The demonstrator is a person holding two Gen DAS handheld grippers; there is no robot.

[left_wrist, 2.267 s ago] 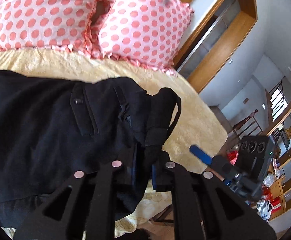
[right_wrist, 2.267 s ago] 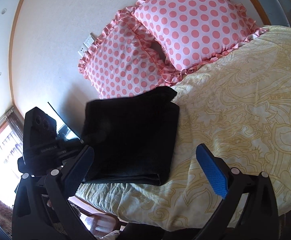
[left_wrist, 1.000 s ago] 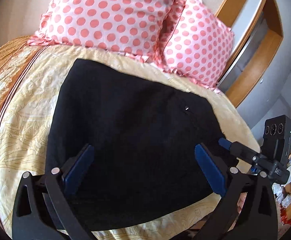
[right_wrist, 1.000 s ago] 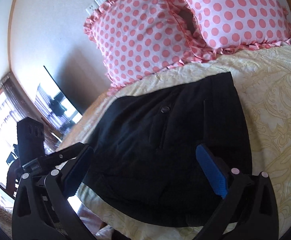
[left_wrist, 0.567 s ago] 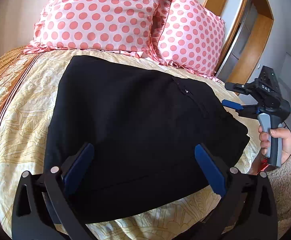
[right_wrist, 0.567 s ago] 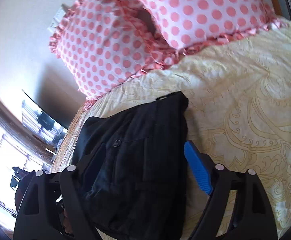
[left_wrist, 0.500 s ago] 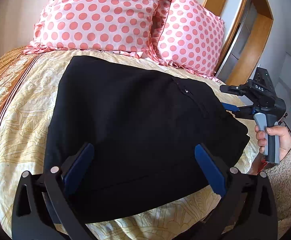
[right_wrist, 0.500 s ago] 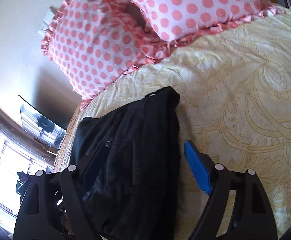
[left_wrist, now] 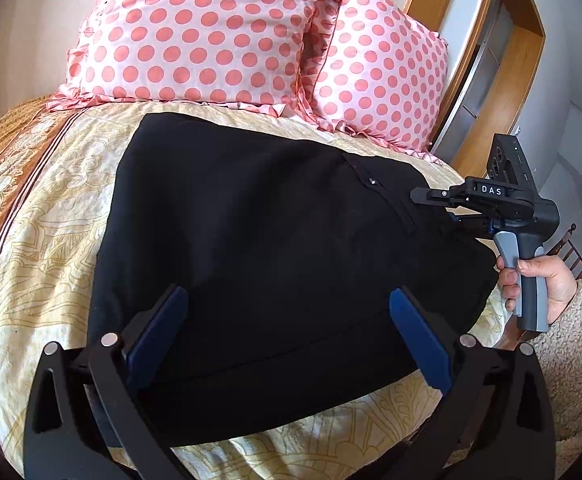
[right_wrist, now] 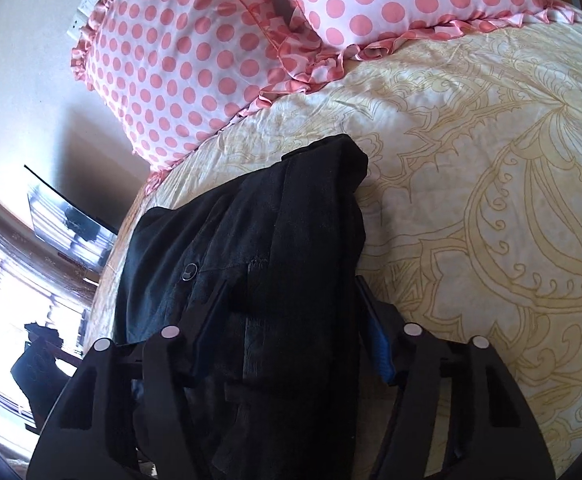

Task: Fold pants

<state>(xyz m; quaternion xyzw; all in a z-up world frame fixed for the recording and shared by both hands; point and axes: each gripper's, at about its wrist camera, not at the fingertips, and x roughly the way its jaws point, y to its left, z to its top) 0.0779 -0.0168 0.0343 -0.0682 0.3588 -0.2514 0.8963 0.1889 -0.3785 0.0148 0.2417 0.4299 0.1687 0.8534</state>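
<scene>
the black fabric pants (left_wrist: 275,264) lie folded into a thick rectangle on the yellow patterned bedspread (left_wrist: 43,264). the left gripper (left_wrist: 287,332) hovers wide apart, while the right gripper (right_wrist: 291,332) is closing around the waistband edge, probably for another fold.

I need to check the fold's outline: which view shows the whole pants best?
Left wrist view: the black pants lie almost fully in frame on the bedspread. The right wrist view shows only a bunched edge between the closing right claw.
</scene>
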